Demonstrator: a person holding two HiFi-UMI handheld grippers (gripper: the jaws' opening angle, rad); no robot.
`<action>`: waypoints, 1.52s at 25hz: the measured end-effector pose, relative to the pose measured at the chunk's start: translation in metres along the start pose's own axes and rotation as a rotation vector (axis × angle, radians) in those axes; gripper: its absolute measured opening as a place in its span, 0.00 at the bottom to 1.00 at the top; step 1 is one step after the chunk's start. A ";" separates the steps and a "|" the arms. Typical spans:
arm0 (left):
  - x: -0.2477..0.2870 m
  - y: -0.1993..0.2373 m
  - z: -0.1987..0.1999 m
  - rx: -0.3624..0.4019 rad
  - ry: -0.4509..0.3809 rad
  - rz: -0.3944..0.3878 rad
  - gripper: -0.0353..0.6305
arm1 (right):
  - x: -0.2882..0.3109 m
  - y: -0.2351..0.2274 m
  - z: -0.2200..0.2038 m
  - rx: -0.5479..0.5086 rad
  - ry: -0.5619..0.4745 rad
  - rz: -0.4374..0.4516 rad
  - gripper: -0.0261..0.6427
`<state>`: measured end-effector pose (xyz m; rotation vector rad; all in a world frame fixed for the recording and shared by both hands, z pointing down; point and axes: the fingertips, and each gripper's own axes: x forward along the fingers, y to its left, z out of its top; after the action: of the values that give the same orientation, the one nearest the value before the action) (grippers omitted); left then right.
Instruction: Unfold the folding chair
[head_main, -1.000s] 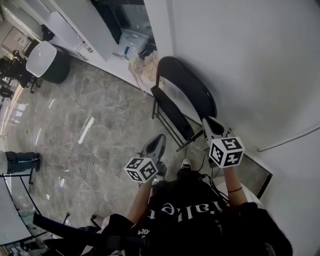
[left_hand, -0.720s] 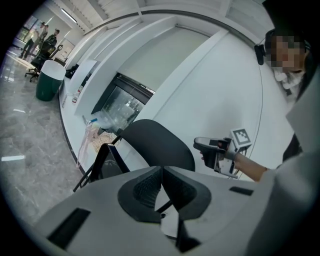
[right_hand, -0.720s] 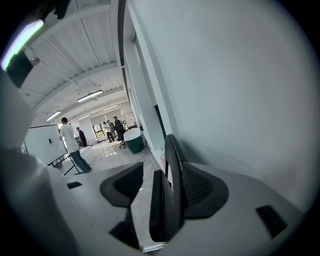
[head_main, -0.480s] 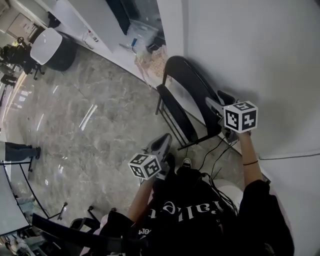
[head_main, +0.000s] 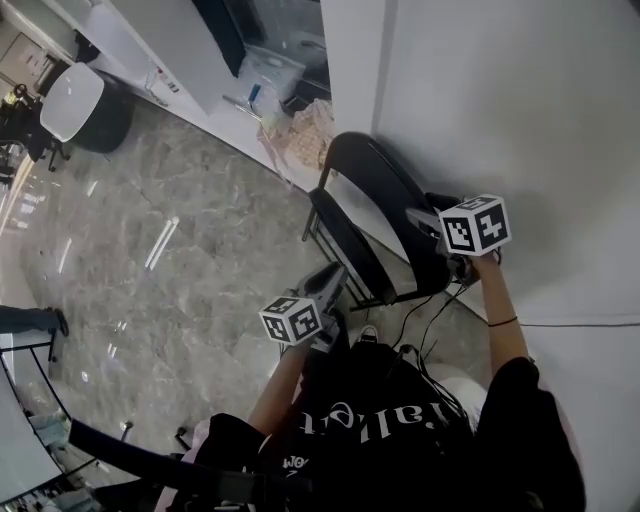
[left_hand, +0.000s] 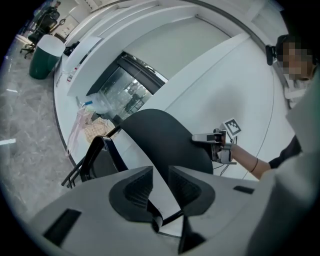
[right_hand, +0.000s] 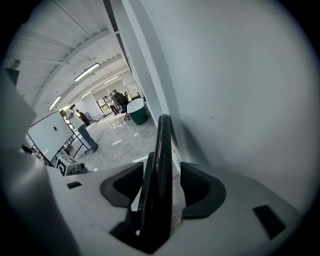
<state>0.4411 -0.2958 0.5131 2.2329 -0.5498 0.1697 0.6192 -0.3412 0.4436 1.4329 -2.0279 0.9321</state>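
finds the folding chair (head_main: 375, 215) folded, leaning on the wall (head_main: 520, 100), long axis running up it. has the right gripper (right_hand: 157, 187) nearer, just opened wide, straddling the chair's thin edge without pinching. holds the left gripper (left_hand: 160, 187) farther off the wall, just cracked open, empty, chair straight ahead.

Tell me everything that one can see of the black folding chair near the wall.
The folding chair is black, with a rounded backrest that looks like plastic, a seat and thin tube legs. It is not unfolded: the seat is tipped up near the backrest. It stands on the grey stone floor by the white wall. The right gripper has just opened its jaws; they straddle the backrest's edge, apparently without pressing.
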 end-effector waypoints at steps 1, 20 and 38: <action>0.005 0.005 0.000 -0.014 0.012 -0.008 0.21 | 0.004 -0.001 -0.001 -0.012 0.021 -0.015 0.39; 0.090 0.110 -0.053 -0.376 0.263 -0.017 0.40 | 0.025 -0.002 -0.004 0.016 0.074 -0.082 0.23; 0.149 0.115 -0.081 -0.457 0.320 0.054 0.38 | 0.042 -0.007 -0.017 -0.027 0.187 -0.088 0.20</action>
<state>0.5282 -0.3509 0.6903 1.7057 -0.4229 0.3820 0.6122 -0.3552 0.4863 1.3558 -1.8206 0.9597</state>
